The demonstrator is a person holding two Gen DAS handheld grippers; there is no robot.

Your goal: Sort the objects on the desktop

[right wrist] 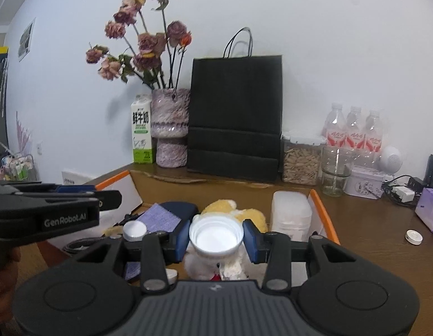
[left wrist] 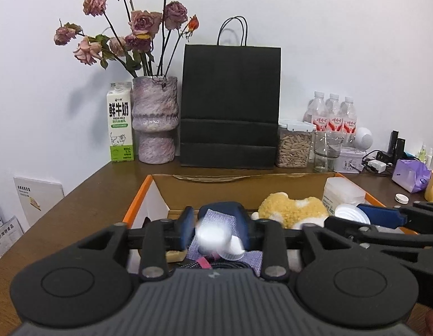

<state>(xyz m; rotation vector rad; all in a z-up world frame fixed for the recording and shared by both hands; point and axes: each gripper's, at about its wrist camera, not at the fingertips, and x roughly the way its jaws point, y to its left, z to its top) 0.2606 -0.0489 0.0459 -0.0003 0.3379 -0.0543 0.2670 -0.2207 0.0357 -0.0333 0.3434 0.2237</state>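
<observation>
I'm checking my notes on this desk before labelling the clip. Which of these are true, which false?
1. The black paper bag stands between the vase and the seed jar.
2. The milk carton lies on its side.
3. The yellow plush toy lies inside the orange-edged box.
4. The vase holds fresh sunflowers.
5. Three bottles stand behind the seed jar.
1. True. The black paper bag stands between the vase and the seed jar.
2. False. The milk carton stands upright beside the vase.
3. True. The yellow plush toy lies in the orange-edged box.
4. False. It holds dried pinkish roses.
5. True. Three red-labelled bottles stand there.
</observation>
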